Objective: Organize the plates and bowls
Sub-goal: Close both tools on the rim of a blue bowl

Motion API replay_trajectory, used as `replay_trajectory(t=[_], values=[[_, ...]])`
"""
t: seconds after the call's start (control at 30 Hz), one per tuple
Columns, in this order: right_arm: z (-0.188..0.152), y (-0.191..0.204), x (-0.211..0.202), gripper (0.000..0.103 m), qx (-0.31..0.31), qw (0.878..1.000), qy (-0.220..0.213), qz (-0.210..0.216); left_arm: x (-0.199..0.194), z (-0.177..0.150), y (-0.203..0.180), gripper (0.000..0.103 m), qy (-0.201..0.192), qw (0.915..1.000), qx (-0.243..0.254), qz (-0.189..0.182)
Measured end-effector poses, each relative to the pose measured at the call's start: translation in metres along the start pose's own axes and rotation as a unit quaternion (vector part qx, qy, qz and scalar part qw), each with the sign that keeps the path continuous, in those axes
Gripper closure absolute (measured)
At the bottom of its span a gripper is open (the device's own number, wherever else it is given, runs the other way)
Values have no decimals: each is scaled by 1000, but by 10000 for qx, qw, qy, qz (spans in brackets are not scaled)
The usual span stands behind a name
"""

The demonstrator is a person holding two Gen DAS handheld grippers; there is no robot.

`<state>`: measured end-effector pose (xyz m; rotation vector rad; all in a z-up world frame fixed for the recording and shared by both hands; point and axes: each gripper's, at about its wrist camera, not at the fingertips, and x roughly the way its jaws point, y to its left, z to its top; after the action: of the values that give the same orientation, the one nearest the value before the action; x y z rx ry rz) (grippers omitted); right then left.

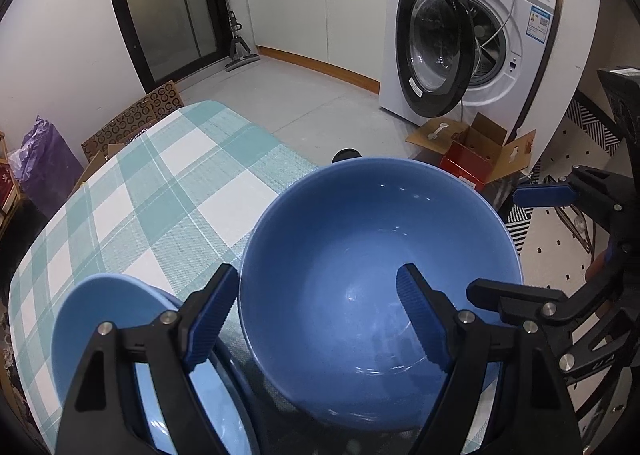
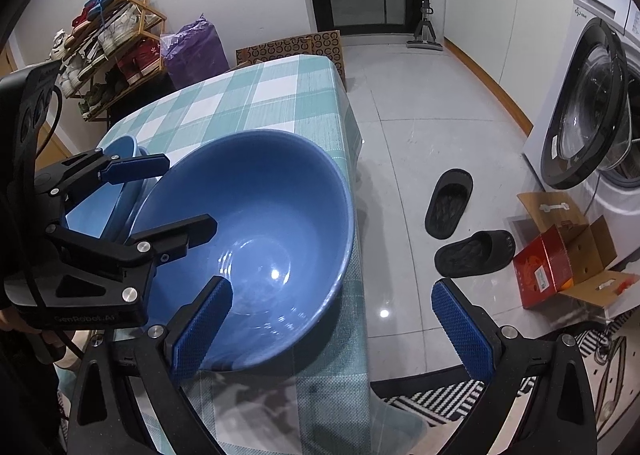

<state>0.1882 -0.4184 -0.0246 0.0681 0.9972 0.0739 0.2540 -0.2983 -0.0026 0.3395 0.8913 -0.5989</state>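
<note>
Large glossy blue bowl point(image 1: 380, 287), upright and empty, straddled at its left rim by the left gripper point(image 1: 320, 319): one finger inside, one outside. Smaller light-blue bowl point(image 1: 108, 319) just left of that gripper, nested atop a blue plate point(image 1: 234, 383), touching the large bowl.

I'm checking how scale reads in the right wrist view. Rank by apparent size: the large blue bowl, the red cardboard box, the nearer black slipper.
1. Large blue bowl, though it is nearest the camera.
2. Red cardboard box.
3. Nearer black slipper, only slightly smaller-looking, so that order is unsure.
</note>
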Motion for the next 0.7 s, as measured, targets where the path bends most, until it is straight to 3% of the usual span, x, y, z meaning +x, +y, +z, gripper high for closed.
replay_trajectory(t=[0.37, 0.63, 0.7], values=[[-5, -5, -2, 5, 41, 10000, 41, 39, -5, -6, -4, 23, 32, 9998, -77, -154], [-5, -2, -1, 23, 9, 9998, 93, 160, -13, -14, -7, 23, 55, 9997, -71, -233], [-4, -1, -1, 31, -14, 9998, 102, 177, -14, -16, -8, 23, 67, 9996, -96, -267]])
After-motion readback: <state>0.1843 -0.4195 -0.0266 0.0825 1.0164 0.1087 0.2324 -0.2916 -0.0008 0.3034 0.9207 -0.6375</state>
